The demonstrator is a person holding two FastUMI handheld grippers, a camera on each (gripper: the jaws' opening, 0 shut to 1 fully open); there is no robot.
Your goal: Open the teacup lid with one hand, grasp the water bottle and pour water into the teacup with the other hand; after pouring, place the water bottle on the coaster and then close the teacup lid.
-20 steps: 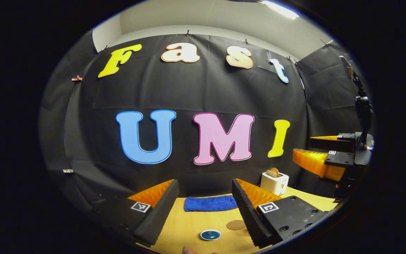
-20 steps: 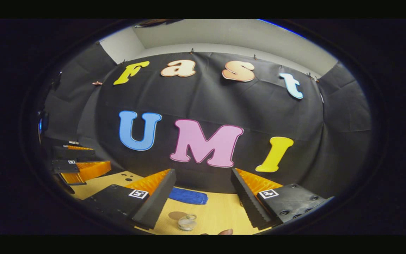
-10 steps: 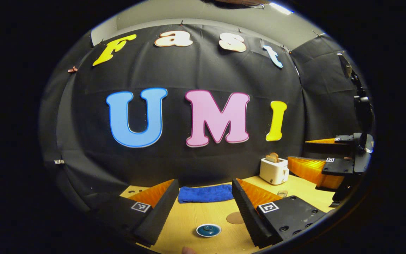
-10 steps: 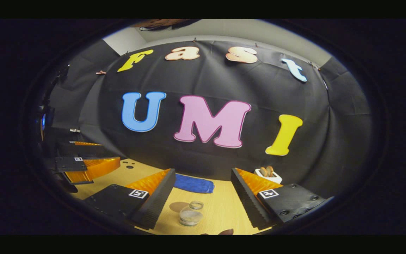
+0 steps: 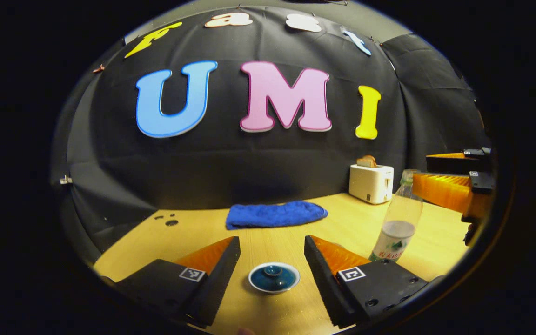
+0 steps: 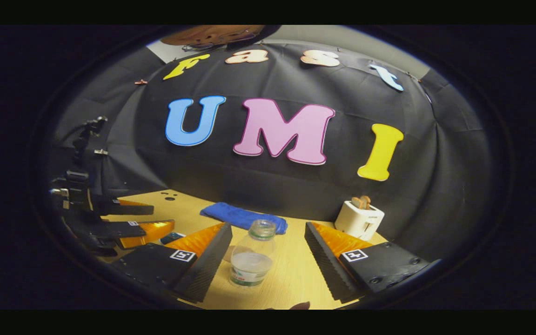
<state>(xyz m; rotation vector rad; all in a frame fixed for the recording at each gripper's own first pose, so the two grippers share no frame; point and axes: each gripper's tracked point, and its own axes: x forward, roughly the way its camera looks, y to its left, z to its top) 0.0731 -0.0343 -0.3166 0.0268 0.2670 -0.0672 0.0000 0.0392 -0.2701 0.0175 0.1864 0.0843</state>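
Note:
A white teacup with a dark blue lid (image 5: 273, 278) stands on the wooden table (image 5: 203, 232), low between the fingers of my left gripper (image 5: 271, 238), which is open and not touching it. A clear water bottle (image 5: 398, 218), partly filled, stands upright to the right. In the right gripper view the bottle (image 6: 251, 258) is just ahead, between the spread fingers of my right gripper (image 6: 268, 224), open, with no contact. The left gripper (image 6: 162, 217) shows at far left there, with the blue lid (image 6: 172, 237) by it. The right gripper (image 5: 428, 173) hovers beside the bottle's neck.
A folded blue towel (image 5: 275, 215) lies at the back of the table near the black wall. A white toaster (image 5: 370, 183) with bread in it stands at the back right. Small holes (image 5: 170, 222) mark the table's back left corner.
Both views have tipped down and come closer to the table. The lidded teacup now sits between the left fingers, and the bottle looms larger between the right fingers. Both grippers stay open.

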